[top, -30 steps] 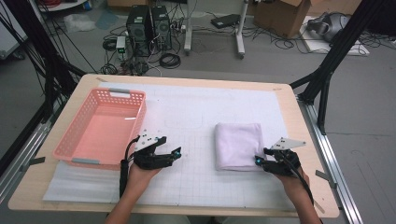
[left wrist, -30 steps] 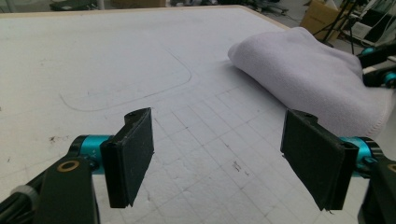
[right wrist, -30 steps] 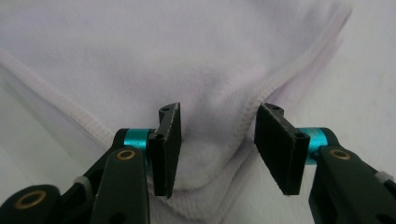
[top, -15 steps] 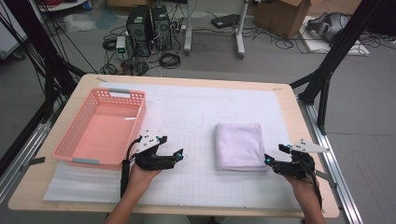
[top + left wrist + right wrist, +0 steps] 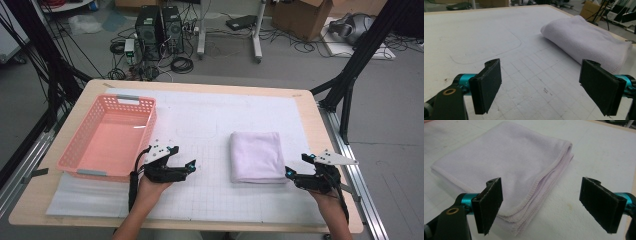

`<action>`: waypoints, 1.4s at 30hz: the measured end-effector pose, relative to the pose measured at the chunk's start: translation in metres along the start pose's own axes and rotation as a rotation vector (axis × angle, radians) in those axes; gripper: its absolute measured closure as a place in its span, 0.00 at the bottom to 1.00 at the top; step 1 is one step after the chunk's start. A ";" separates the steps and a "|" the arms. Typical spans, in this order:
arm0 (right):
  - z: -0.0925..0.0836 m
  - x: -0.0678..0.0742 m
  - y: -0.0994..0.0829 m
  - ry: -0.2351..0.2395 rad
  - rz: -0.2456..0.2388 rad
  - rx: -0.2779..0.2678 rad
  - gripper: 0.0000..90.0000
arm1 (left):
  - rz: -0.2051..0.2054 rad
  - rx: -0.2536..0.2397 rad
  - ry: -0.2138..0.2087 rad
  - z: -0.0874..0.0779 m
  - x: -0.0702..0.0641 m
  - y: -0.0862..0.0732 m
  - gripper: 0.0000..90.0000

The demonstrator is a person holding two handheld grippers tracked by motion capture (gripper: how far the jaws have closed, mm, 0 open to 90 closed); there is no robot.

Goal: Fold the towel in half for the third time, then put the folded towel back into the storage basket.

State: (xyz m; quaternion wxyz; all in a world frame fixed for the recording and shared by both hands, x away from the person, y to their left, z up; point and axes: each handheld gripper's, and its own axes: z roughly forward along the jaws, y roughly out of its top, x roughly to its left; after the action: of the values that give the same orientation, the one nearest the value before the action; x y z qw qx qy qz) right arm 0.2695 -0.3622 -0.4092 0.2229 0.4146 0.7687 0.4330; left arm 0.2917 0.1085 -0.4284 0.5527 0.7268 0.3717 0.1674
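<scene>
A folded pale lilac towel lies flat on the white gridded mat, right of centre. My right gripper rests just off its near right corner, jaws wide open and empty. Its own view shows the towel close ahead with stitched layered edges facing me, between and beyond the jaws. My left gripper sits on the mat left of the towel, open and empty, pointing toward it. Seen from the left gripper, the towel lies ahead on the right, apart from the gripper.
A pink plastic basket stands at the left of the table, with nothing in it. The wooden table edge runs close to my right hand. Bare mat stretches between basket and towel. Computers and cables lie on the floor beyond.
My right gripper has drawn back from the towel's right edge toward the table's right side and opened clear of it. The left gripper has hardly moved.
</scene>
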 end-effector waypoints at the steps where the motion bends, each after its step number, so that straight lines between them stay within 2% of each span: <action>1: 0.000 0.000 0.000 0.004 0.002 -0.005 0.19 | 0.001 0.000 0.001 0.000 0.000 0.000 0.21; 13: 0.004 0.001 0.001 0.015 -0.011 0.002 0.19 | -0.002 0.007 0.018 0.000 0.001 -0.002 0.21; 23: 0.005 0.002 -0.002 0.020 -0.004 0.014 0.19 | -0.006 0.010 0.006 0.003 0.001 -0.003 0.21; 26: 0.006 0.003 -0.001 0.031 -0.005 0.012 0.19 | -0.025 0.021 0.006 0.007 0.003 -0.002 0.21; 28: 0.006 0.004 -0.001 0.040 -0.007 0.014 0.19 | -0.046 0.027 -0.010 0.009 0.002 -0.002 0.21; 31: 0.007 0.005 -0.002 0.045 -0.006 0.013 0.19 | -0.028 0.034 -0.005 0.012 0.001 -0.002 0.21; 35: 0.008 0.003 -0.003 0.048 -0.005 0.019 0.19 | -0.032 0.038 -0.024 0.017 0.001 -0.001 0.22; 37: 0.008 0.003 -0.004 0.050 -0.005 0.022 0.19 | -0.006 0.035 -0.020 0.019 0.000 0.000 0.22; 40: 0.009 0.004 -0.003 0.049 -0.003 0.024 0.19 | 0.008 0.025 -0.015 0.024 -0.002 0.003 0.21; 42: 0.009 0.004 -0.003 0.044 -0.009 0.024 0.19 | -0.012 0.055 -0.043 0.029 -0.002 0.005 0.22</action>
State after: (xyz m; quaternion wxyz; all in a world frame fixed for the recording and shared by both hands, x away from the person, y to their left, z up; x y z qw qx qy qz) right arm 0.2720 -0.3556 -0.4162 0.2029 0.4043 0.7803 0.4318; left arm 0.3109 0.0869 -0.4326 0.5416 0.7428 0.3685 0.1382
